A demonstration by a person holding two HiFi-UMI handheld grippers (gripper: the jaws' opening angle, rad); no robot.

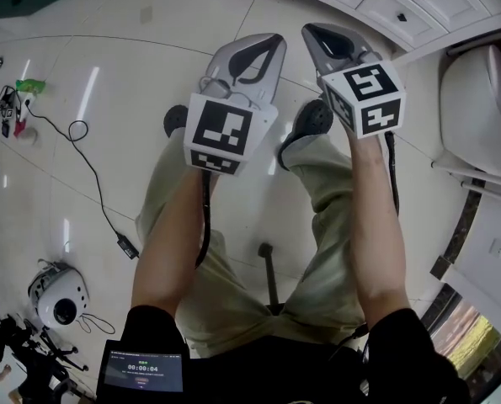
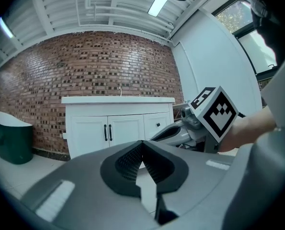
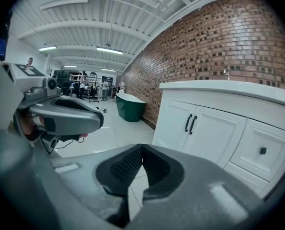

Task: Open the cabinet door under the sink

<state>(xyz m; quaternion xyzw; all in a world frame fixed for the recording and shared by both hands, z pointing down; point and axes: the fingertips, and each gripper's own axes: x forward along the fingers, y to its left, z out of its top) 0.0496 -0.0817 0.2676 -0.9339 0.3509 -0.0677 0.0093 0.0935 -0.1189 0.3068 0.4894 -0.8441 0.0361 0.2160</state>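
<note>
Waist screen (image 1: 143,366): a dark display at the person's waist, at the bottom edge of the head view
Legs: khaki trousers (image 1: 317,225) and dark shoes (image 1: 313,118) on the white tiled floor (image 1: 90,57), with a black cable (image 1: 90,154) lying off to the left
Left gripper (image 2: 142,143): jaws closed tip to tip with nothing between them; held out about level in front of the body, well apart from the cabinet
Right gripper (image 3: 141,146): jaws also closed and empty; just beside the left one, tips side by side in the head view, angled slightly downward
Vanity cabinet (image 2: 80,114): white, standing against the wall, with bare floor between it and both grippers
Cabinet doors (image 2: 125,131): a pair below the faucet, both shut, neither gripper touching them
Door handles (image 2: 108,132): two black upright bars close together where the doors meet
Drawer (image 3: 263,150): white front with a small black knob, on the right side of the doors
Countertop (image 2: 117,99): white slab on the cabinet, with a thin faucet (image 2: 120,89) rising at its back
Green tub (image 2: 8,138): dark green, on the floor to the left of the cabinet
Brick wall (image 2: 85,66): red-brown brick behind cabinet and tub
</note>
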